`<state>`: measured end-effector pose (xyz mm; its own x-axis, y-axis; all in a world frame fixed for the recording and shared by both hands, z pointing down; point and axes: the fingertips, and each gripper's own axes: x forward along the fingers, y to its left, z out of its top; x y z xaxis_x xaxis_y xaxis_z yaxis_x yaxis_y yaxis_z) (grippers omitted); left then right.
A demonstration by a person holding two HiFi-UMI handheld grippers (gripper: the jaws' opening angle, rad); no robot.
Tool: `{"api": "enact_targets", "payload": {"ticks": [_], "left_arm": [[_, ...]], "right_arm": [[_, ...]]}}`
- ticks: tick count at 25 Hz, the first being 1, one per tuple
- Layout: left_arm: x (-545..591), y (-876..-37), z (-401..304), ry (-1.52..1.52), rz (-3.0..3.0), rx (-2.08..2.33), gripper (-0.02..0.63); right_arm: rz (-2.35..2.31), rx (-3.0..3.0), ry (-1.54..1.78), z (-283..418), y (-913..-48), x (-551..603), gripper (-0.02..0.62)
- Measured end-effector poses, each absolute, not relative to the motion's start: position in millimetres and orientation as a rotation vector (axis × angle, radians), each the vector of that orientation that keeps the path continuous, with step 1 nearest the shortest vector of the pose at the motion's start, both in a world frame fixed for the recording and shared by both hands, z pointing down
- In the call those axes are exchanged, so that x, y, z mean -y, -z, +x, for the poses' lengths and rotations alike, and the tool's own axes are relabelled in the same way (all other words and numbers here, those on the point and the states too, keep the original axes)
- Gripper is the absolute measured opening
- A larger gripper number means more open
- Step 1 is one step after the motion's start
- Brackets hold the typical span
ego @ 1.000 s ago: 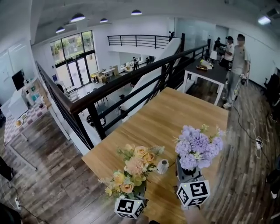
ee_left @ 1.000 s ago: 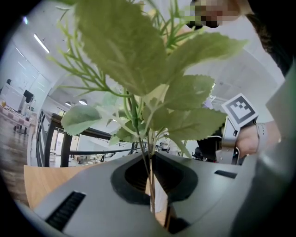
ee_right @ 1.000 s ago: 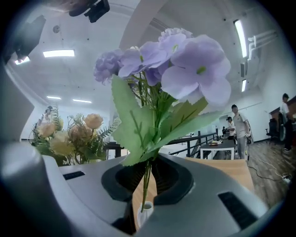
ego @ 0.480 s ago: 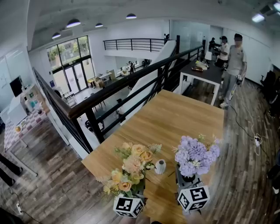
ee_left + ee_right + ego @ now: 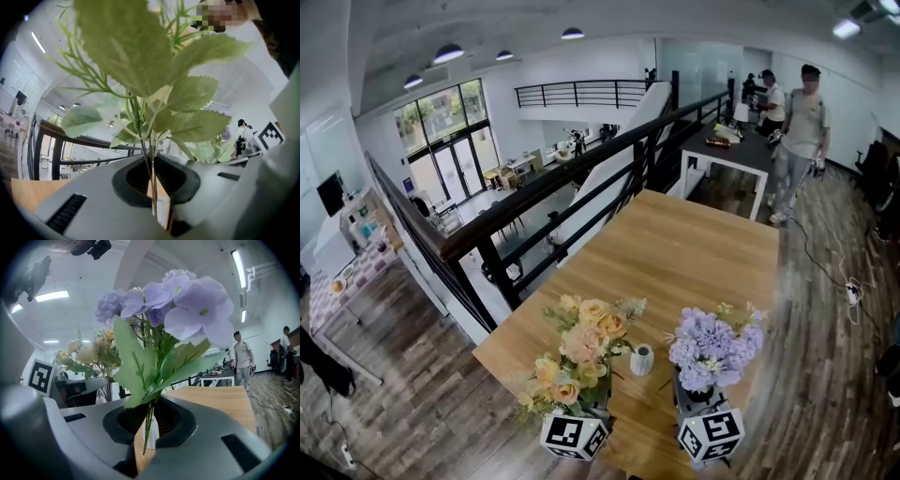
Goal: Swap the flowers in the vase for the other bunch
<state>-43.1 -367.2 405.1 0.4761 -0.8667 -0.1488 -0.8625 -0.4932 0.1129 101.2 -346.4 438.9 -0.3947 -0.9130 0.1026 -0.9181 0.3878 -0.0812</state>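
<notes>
Peach bunch (image 5: 581, 352) (cream, peach and yellow blooms among pale green leaves) is standing upright over the near left corner of the wooden table (image 5: 694, 253), outside the vase. The left tongs (image 5: 153, 206) are gripping it. In the left gripper view the jaws are pressing together on its thin green stems (image 5: 151, 173), and broad leaves are filling the space above them. The left marker cube (image 5: 573, 436) is showing at the bottom edge of the head view, just under the blooms.

Just right of that bunch, the small white vase (image 5: 642, 360) is standing upright on the table. It is holding no flowers, and it is sitting between the two bunches, clear of both tongs.

Farther right, the purple bunch (image 5: 710, 349) is also being held upright over the table's near edge. The right tongs (image 5: 147, 437) are clamping it, with the jaws drawn in tight on the stalks (image 5: 149, 420) just below the lowest leaves. The right marker cube (image 5: 710, 433) is sitting directly beneath the purple blooms in the head view.

At the far right, beyond the table, two people (image 5: 802, 122) are standing beside a dark desk (image 5: 741, 150) on the plank floor (image 5: 825, 309).
</notes>
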Motion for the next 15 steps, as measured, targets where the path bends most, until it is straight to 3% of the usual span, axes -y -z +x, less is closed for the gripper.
{"api": "enact_targets", "payload": {"ticks": [15], "left_arm": [[418,-384,-16,0.359,2.756,1.471,0.02]], "right_arm": [[1.57,2.618,-0.223,75,-483,335,0.06]]}}
